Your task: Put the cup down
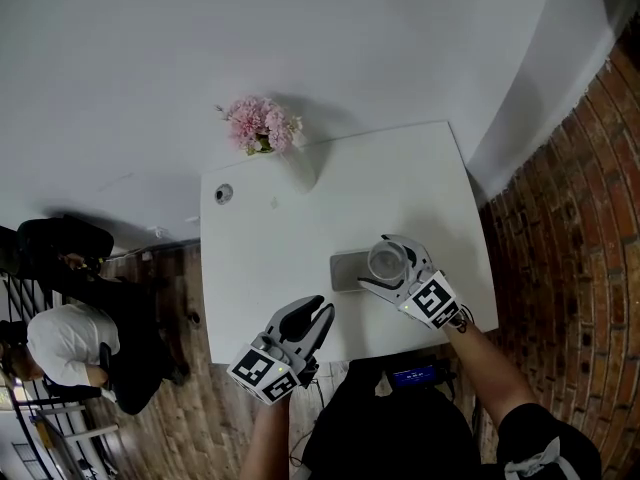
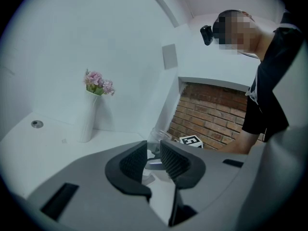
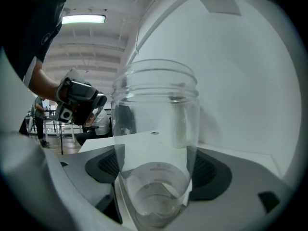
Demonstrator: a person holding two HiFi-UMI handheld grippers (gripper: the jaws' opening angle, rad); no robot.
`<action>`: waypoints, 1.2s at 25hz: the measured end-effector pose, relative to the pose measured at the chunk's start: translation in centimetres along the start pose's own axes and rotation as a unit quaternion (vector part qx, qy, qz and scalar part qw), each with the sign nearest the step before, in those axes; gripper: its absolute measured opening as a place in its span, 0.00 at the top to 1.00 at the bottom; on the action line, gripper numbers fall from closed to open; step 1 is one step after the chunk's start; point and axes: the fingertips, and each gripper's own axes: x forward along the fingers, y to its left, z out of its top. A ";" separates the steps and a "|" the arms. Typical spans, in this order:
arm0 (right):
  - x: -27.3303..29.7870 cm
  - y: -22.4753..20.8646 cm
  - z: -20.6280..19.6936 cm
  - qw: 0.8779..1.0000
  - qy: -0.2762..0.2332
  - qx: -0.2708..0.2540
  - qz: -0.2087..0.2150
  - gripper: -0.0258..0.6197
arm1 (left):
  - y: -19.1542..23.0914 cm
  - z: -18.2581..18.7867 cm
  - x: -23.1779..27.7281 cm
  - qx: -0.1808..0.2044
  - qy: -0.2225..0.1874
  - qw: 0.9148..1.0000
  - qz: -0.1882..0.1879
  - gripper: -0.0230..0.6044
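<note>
White table [image 1: 260,258] bearing a grey mat [image 1: 344,271], beside which the left gripper [image 1: 322,308] stands narrowly parted and empty, while the right gripper [image 1: 380,264] pinches, over the mat, an upright clear cup [image 3: 156,129], probably light, rigid and slippery, best held low across its wall.

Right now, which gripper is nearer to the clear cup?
Right. The right gripper holds the cup between its jaws; the left gripper hovers apart from it, toward the table's near edge.
</note>
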 end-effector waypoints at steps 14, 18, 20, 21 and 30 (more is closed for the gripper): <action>-8.7 -1.7 1.1 0.988 -0.004 0.149 -0.045 0.18 | 0.3 0.1 -2.1 0.016 -0.017 0.999 0.022 0.82; -10.6 0.9 2.1 0.977 -0.001 0.213 -0.003 0.18 | 0.4 -0.2 -2.8 0.024 -0.019 0.999 0.025 0.82; -11.0 2.3 2.8 0.975 0.002 0.222 0.014 0.22 | 0.4 -0.2 -3.1 0.028 -0.023 0.999 0.026 0.82; -11.2 3.0 3.1 0.975 0.006 0.221 0.021 0.29 | 0.2 -0.2 -3.1 0.032 -0.023 0.999 0.025 0.82; -10.7 7.6 5.5 0.984 0.034 0.156 0.073 0.90 | -2.8 -0.5 -2.5 0.042 -0.024 0.999 -0.014 0.82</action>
